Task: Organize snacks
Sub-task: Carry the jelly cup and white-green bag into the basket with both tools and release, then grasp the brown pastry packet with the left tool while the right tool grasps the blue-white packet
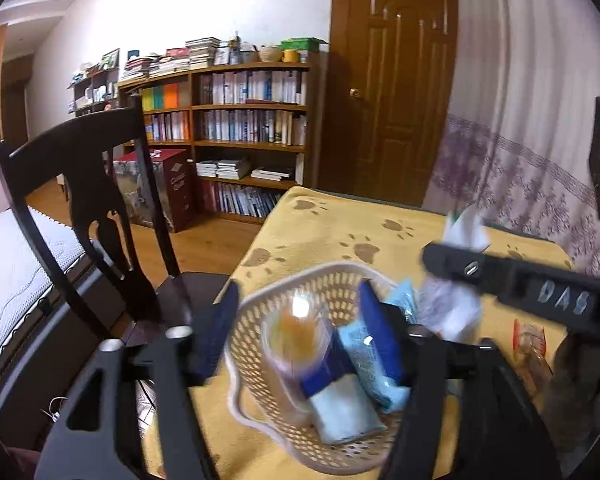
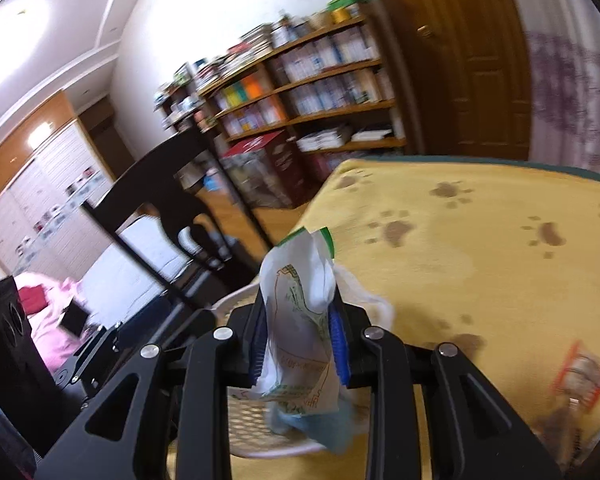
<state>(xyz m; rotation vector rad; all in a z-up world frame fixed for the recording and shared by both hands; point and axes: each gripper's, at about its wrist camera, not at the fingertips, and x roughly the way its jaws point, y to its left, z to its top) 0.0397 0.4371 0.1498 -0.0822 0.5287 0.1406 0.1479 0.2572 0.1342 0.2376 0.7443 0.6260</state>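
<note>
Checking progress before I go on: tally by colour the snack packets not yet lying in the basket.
white-and-green packet: 1, gripped in the right claw
orange-edged packet: 1, on the yellow cloth
Total: 2

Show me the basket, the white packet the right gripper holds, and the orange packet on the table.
basket (image 1: 320, 276): left wrist view, far rim.
white packet (image 2: 296, 300): right wrist view, printed front.
orange packet (image 2: 582, 372): right wrist view, clear middle.
</note>
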